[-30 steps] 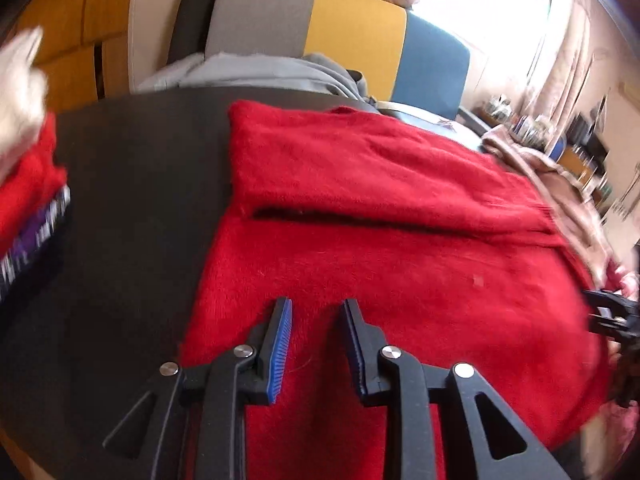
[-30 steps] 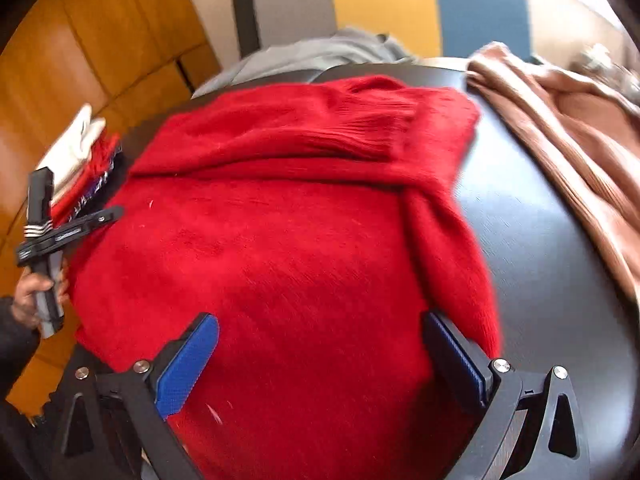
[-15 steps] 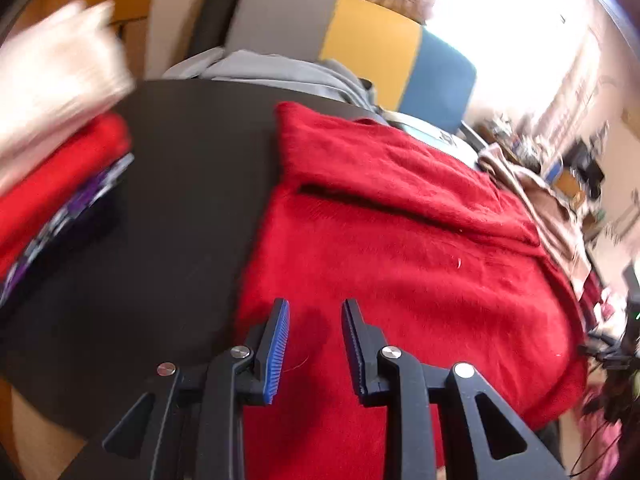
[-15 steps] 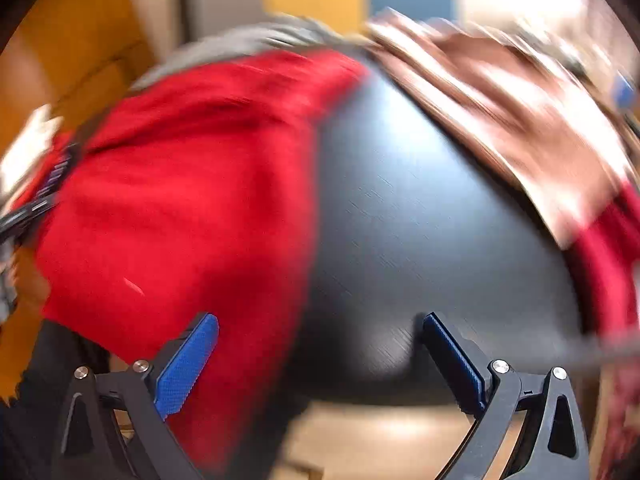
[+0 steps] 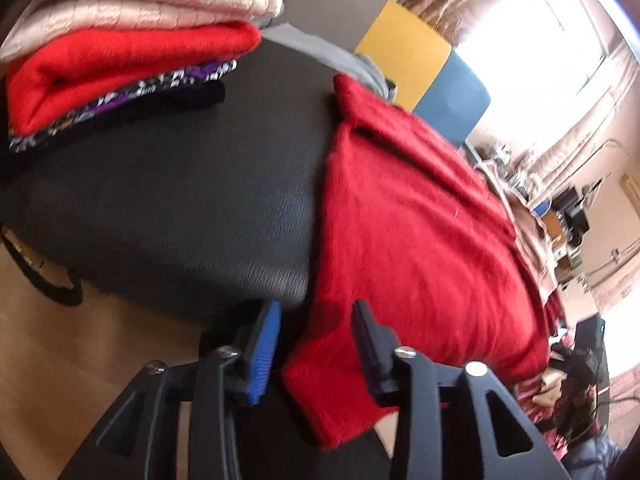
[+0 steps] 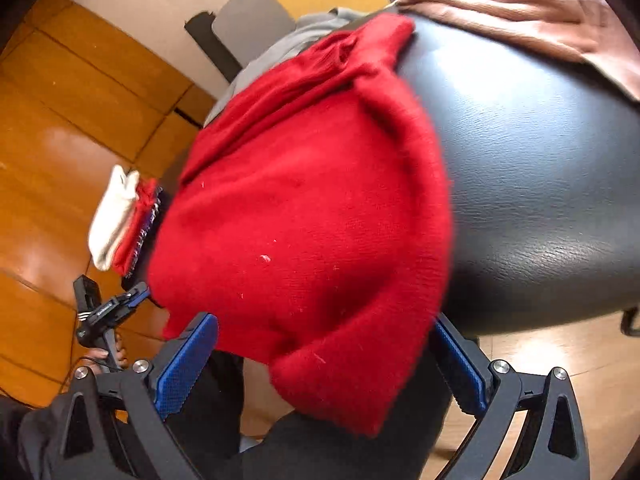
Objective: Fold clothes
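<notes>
Two claws worked at the near edge of the dark surface (image 5: pixel 168 200), where the red sweater (image 5: pixel 420 240) lay partly folded, its near hem hanging over that edge. Left claw (image 5: pixel 316 344): jaws opening, moderately apart, the sweater's overhanging left corner between them; pads did not appear to press the cloth. Right claw (image 6: pixel 324 360): jaws stood wide, the sweater's drooping right corner (image 6: pixel 340 380) between the blue pads with clear gaps on both sides, nothing gripped.

From the right wrist view the sweater (image 6: pixel 304 208) covered the left part of the surface (image 6: pixel 540 168); a folded sleeve ran along the sweater's right side. Beyond the sweater's far end lay a grey garment (image 6: pixel 288 40). To the sweater's far right, a pink-brown garment (image 6: pixel 520 12) lay bunched on the surface.

Left of the sweater, well apart across bare surface, sat a stack of folded clothes (image 5: pixel 120 52): cream knit on top, red beneath, patterned purple and dark at the bottom. The same stack (image 6: pixel 120 220) showed small in the right wrist view, with the left claw (image 6: pixel 132 300) and a hand (image 6: pixel 108 356) just below it. A grey, yellow and blue chair back (image 5: pixel 404 52) stood behind the sweater.
</notes>
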Tool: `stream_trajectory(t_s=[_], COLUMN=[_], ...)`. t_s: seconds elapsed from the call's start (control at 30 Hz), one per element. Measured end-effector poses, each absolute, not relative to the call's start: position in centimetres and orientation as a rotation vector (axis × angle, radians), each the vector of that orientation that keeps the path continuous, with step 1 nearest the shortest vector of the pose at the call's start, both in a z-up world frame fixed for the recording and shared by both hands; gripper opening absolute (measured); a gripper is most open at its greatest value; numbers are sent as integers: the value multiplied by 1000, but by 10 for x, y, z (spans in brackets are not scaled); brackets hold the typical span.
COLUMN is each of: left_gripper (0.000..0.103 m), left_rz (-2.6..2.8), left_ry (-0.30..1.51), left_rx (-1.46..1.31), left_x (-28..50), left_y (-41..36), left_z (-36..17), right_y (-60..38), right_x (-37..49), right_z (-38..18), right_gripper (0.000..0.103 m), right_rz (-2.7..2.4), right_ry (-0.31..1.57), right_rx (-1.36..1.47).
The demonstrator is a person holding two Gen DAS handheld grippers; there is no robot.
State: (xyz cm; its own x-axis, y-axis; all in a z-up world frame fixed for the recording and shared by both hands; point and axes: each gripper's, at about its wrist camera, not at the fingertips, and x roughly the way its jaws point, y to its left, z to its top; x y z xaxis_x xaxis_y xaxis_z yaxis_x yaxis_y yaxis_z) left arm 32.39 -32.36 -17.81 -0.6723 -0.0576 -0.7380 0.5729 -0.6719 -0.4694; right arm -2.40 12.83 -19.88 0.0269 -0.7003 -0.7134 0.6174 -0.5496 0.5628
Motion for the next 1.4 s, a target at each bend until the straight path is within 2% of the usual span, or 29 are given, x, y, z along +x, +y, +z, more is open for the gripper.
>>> stream_trajectory(t_s=[0.2, 0.3, 0.57, 0.77, 0.93, 1.07, 1.17, 1.2, 1.23, 1.3, 1.33, 1.37, 1.4], left_gripper=[43, 45, 50, 50, 53, 54, 53, 48, 34, 11, 11, 11, 11], left_rz=[-2373, -2388, -2375, -2346, -2346, -2367, -2386, -2384, -2375, -2376, -2379, -2385, -2392], left_ry=[1076, 1138, 1192, 1269, 1192, 1067, 1018, 1019, 1029, 1041, 1022, 999, 983], left_rx=[1078, 1097, 1197, 1229, 1285, 1312, 1325, 1328, 1329, 1343, 1349, 1351, 1353], left_x=[329, 324, 298, 294, 282, 273, 271, 270, 271, 272, 273, 273, 273], left_y=[-320, -317, -310, -313, -309, -298, -292, -293, -293, -292, -288, -285, -282], left_z=[-196, -205, -229, -236, -236, -232, -230, -230, -230, -229, -228, -227, -227], right_y=[133, 120, 110, 114, 115, 126, 125, 121, 118, 120, 121, 126, 129], right_x=[-23, -16, -20, -28, -15, -5, 7, 10, 10, 9, 8, 3, 1], right_z=[-201, -208, -229, -259, -248, -209, -194, -204, -214, -233, -243, -245, -247], right_gripper=[103, 103, 103, 103, 103, 103, 103, 103, 102, 65, 42, 33, 32], right_rz=[-1567, -1523, -1450, -1457, -1459, -1535, -1521, -1502, -1497, -1541, -1560, -1561, -1552], right_ry=[-180, -143, -174, -229, -159, -140, -41, 6, 43, 90, 105, 54, 24], right_rx=[1349, 1355, 1363, 1449, 1449, 1278, 1184, 1231, 1280, 1363, 1403, 1427, 1439])
